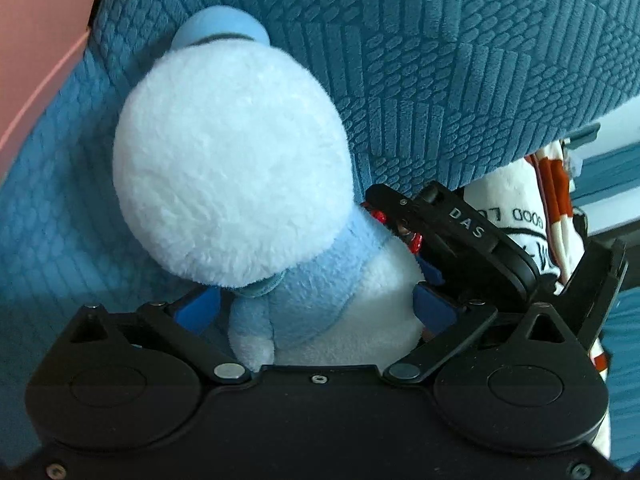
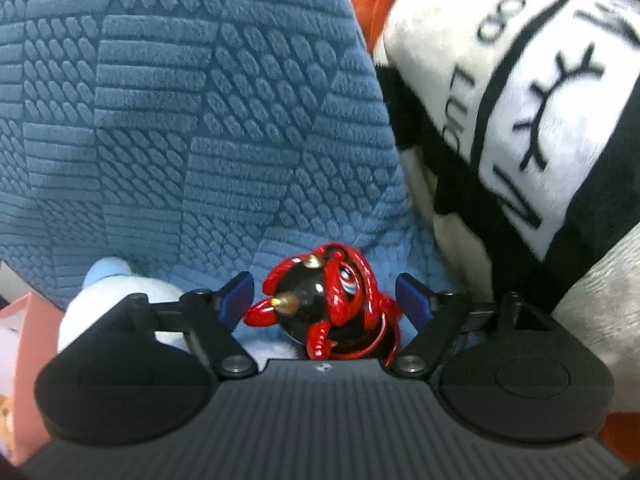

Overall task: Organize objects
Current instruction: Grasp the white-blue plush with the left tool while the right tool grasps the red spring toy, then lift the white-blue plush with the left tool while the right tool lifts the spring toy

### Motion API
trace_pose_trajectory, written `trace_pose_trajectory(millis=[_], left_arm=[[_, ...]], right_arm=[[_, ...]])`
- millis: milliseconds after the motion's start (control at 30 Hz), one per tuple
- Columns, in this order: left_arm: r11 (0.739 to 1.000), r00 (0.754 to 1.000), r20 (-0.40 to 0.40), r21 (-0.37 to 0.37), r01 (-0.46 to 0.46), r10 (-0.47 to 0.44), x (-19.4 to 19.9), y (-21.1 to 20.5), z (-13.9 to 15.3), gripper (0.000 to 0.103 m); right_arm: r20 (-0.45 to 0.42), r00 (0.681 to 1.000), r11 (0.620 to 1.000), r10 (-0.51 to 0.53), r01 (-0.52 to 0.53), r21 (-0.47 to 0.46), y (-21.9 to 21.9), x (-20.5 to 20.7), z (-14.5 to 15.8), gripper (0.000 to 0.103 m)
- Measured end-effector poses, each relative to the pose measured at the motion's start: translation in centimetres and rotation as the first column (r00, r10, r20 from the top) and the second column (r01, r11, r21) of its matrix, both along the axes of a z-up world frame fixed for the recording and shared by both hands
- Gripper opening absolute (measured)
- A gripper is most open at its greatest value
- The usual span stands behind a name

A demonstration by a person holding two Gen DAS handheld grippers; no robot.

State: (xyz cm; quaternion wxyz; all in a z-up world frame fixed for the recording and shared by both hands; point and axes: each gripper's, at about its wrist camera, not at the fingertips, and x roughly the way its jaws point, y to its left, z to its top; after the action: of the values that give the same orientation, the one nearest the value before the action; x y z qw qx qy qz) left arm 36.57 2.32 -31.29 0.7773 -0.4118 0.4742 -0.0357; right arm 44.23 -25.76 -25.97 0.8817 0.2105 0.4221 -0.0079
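So the left gripper [image 1: 316,300] has its jaws spread wide around the body of a white and light-blue plush toy [image 1: 232,168], which leans against a teal textured cushion [image 1: 440,60], blue pads on either side of it without pressing in. The right gripper [image 2: 324,300] has its jaws let go too, with a little glossy red and black figurine [image 2: 328,304] sitting loose between the pads, right beside the plush. There's also a white, black and orange plush [image 2: 520,100] with stitched lettering off to the right, and a pink box [image 1: 36,80] at the left edge.
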Motion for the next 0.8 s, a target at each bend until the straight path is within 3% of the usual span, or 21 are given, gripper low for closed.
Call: trace_pose_trajectory(millis=[300, 567, 800], left_arm=[[0.994, 0.999, -0.001, -0.103, -0.041, 0.042, 0.9, -0.5, -2.1, 0.102], [0.998, 0.999, 0.034, -0.049, -0.028, 0.030, 0.7, -1.2, -1.6, 0.088], [1.000, 0.999, 0.044, -0.021, -0.010, 0.011, 0.4, -1.1, -0.9, 0.085]], right_arm=[[-0.019, 0.999, 0.992, 0.039, -0.036, 0.117, -1.8, 0.5, -0.7, 0.081], [0.013, 0.998, 0.993, 0.066, -0.067, 0.093, -1.6, 1.1, -0.4, 0.080], [0.028, 0.999, 0.997, 0.041, -0.043, 0.071, -2.1, 2.0, -0.3, 0.075]])
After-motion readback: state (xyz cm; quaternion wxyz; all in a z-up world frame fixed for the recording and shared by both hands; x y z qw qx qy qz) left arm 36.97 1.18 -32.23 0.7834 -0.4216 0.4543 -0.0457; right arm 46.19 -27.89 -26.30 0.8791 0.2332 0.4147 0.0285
